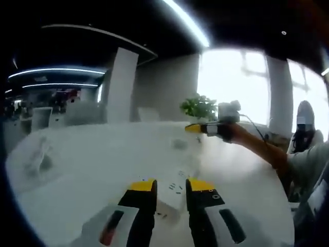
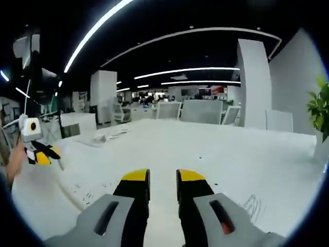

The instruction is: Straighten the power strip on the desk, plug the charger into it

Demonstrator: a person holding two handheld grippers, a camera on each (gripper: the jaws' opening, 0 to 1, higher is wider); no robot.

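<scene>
We hover both claws, left claw point(image 1: 170, 189) and right claw point(image 2: 163, 181), apart and empty over the white desk point(image 2: 216, 149); power strip faint beneath, so we risk groping blind.

Pretty blurry here: the small dark specks on the white desk point(image 1: 175, 188) are unreadable, and the green leafy plant point(image 2: 321, 110) gets cut off at the edge.
</scene>
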